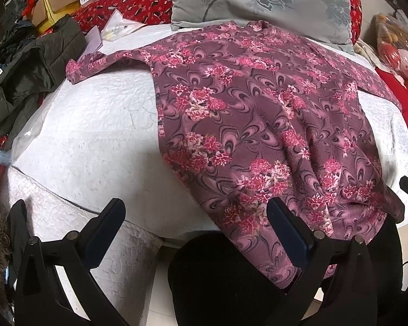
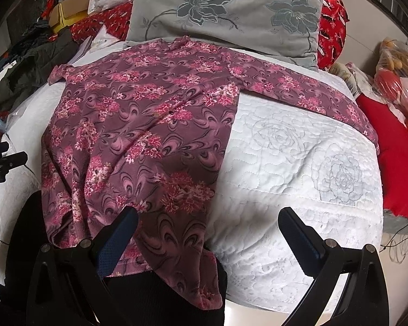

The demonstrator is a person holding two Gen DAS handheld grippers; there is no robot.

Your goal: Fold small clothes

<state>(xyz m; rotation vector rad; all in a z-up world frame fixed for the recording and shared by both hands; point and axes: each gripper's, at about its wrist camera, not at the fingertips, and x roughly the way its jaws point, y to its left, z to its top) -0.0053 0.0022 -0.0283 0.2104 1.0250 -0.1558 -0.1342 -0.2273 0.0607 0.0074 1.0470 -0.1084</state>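
The left wrist view alone shows the floral top's (image 1: 261, 125) left sleeve across the bed (image 1: 95, 141), its hem overhanging beside the wide-open left gripper (image 1: 195, 217), while the right wrist view alone shows quilted roses under the spread, empty right gripper (image 2: 208, 224).

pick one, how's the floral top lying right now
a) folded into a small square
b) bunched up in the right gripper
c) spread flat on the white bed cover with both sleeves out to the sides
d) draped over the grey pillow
c: the floral top lies spread on the white bed cover, sleeves out to both sides, below the grey pillow; both the left gripper and right gripper are open and hold nothing.
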